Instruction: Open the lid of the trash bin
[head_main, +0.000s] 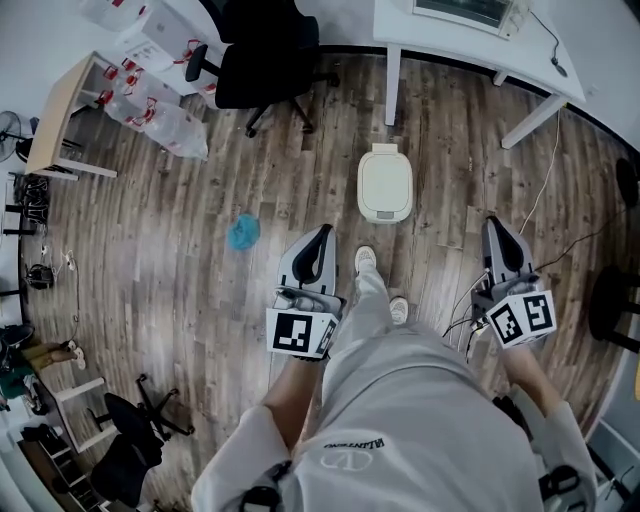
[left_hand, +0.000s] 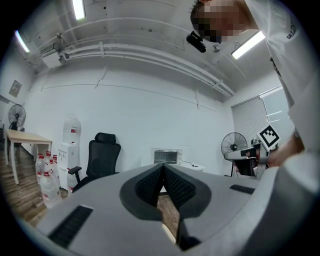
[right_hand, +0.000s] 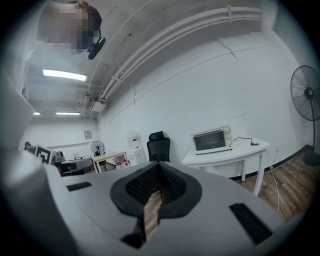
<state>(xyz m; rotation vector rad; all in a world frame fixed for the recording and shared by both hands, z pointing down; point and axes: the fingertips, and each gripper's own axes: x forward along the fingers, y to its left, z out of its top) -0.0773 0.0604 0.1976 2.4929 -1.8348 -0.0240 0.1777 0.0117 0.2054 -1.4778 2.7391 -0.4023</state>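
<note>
The trash bin (head_main: 385, 185), lid down, stands on the floor ahead, nearer the left hand-held gripper (head_main: 318, 240) than the right hand-held gripper (head_main: 497, 233). Both are pressed together and empty.

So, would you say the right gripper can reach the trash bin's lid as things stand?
Probably yes: nothing but bare floor lies between the right gripper and the shut trash bin, though the person would have to bend down.

cream trash bin (head_main: 385, 185), brown wood-grain floor (head_main: 200, 250)
</note>
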